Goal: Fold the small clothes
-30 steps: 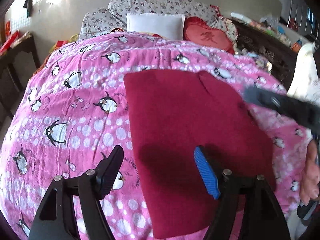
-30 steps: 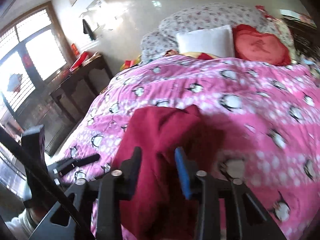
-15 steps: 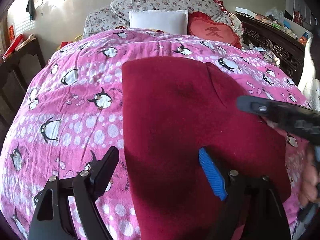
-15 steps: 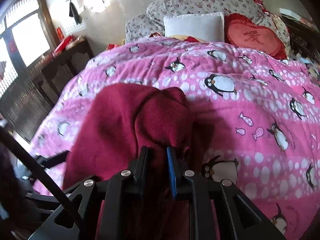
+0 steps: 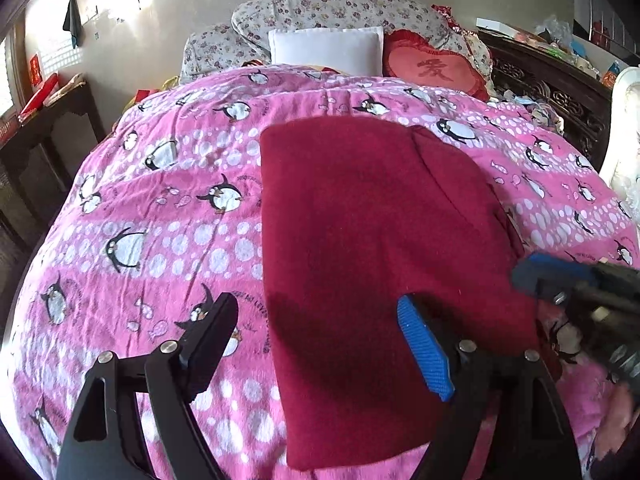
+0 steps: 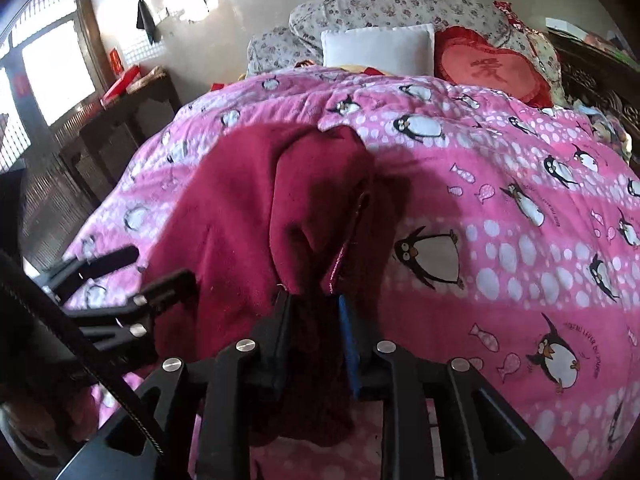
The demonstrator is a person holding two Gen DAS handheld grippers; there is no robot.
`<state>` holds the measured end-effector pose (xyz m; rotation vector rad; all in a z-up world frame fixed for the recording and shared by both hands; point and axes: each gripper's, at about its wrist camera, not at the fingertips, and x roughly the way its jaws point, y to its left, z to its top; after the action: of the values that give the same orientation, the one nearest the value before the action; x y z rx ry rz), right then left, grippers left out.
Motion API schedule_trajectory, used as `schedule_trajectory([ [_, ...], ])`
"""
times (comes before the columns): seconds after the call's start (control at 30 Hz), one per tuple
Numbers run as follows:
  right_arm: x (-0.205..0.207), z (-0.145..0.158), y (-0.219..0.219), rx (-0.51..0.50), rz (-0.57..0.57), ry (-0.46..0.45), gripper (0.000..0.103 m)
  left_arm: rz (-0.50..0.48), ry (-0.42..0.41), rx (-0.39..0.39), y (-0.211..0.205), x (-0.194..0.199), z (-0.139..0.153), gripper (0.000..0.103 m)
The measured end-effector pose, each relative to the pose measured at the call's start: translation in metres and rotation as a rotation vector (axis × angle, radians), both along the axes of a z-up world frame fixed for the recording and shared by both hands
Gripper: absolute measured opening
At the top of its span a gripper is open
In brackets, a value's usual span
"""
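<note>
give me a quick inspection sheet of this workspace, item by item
surface: bed with pink penguin blanket, rumpled
job's things: red garment lying mostly flat on the blanket, its right edge bunched and lifted
clutter: white pillow, red heart cushion and floral bedding at the head of the bed
grippers: left gripper open over the garment's near left edge, holding nothing; right gripper shut on the garment's edge
cables: a black cable crosses the lower left of the right wrist view
surroundings: dark side table, window, carved dark wood furniture on the right
</note>
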<state>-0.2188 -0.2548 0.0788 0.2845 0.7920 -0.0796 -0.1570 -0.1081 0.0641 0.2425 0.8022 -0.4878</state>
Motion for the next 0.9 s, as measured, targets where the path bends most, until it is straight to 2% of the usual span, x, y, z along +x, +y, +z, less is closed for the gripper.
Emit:
schedule_trajectory([
  [0.07, -0.008, 0.010, -0.002, 0.018, -0.012, -0.026, 0.029, 0.009, -0.017, -0.004, 0.004, -0.004, 0.005, 0.082],
  [0.13, -0.017, 0.019, -0.002, 0.041, -0.023, -0.060, 0.045, 0.022, -0.024, -0.014, 0.008, -0.005, 0.009, 0.082],
  [0.2, -0.023, 0.026, 0.003, 0.047, -0.023, -0.090, 0.055, 0.040, -0.030, -0.026, 0.013, -0.006, 0.013, 0.082],
  [0.27, -0.026, 0.030, 0.012, 0.028, -0.023, -0.102, 0.056, 0.053, -0.052, -0.025, 0.016, -0.009, 0.017, 0.082],
  [0.33, -0.030, 0.035, 0.019, 0.014, -0.027, -0.116, 0.067, 0.054, -0.061, -0.029, 0.019, -0.012, 0.020, 0.082],
  [0.4, -0.033, 0.038, 0.024, -0.003, -0.051, -0.138, 0.073, 0.053, -0.060, -0.039, 0.021, -0.014, 0.022, 0.082],
  [0.67, -0.034, 0.038, 0.034, -0.069, -0.081, -0.133, 0.078, 0.070, -0.040, -0.062, 0.029, -0.015, 0.021, 0.082],
  [0.9, -0.032, 0.033, 0.030, -0.077, -0.110, -0.113, 0.082, 0.084, -0.045, -0.057, 0.031, -0.014, 0.019, 0.082],
])
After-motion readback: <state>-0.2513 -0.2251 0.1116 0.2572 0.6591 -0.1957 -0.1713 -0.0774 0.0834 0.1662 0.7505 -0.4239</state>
